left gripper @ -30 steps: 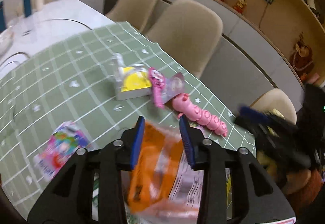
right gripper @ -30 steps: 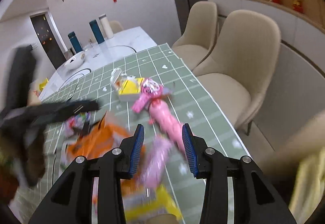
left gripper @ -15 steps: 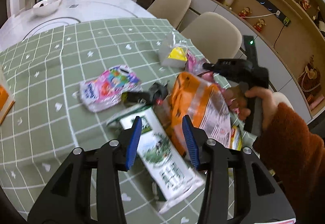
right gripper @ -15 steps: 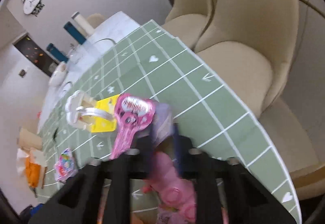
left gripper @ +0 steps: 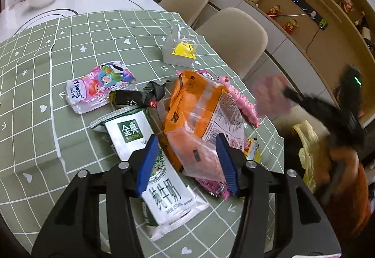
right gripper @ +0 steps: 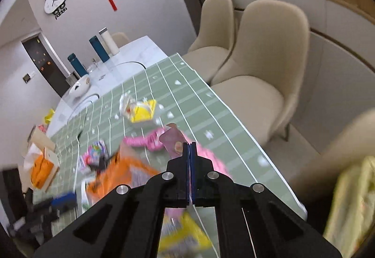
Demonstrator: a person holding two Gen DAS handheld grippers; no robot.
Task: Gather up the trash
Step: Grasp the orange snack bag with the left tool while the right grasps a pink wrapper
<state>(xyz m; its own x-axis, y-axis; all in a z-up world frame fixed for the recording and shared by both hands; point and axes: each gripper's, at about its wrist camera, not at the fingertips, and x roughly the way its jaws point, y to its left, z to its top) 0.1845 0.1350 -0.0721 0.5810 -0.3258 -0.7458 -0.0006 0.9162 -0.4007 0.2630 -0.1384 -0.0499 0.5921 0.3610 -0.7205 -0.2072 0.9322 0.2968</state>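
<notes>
Blue-padded left gripper (left gripper: pixel 187 162) gapes over the orange bag (left gripper: pixel 201 112). Only the right view shows the right gripper (right gripper: pixel 189 152) pinching a pink wrapper (right gripper: pixel 172 141), lifted since.

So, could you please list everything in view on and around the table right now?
Orange snack bag: 1, orange, between the left gripper's fingers.
Milk carton: 1, white-green, flattened, left of the bag.
Pink pouch: 1, pink, cloth centre.
Black wrapper: 1, black, beside the pouch.
Pink toy: 1, pink, right of the bag.
Clear box: 1, clear-yellow, far side.
Chairs: 2, beige, table's right.
Left gripper: open.
Right gripper: shut on a thin pinkish wrapper.
</notes>
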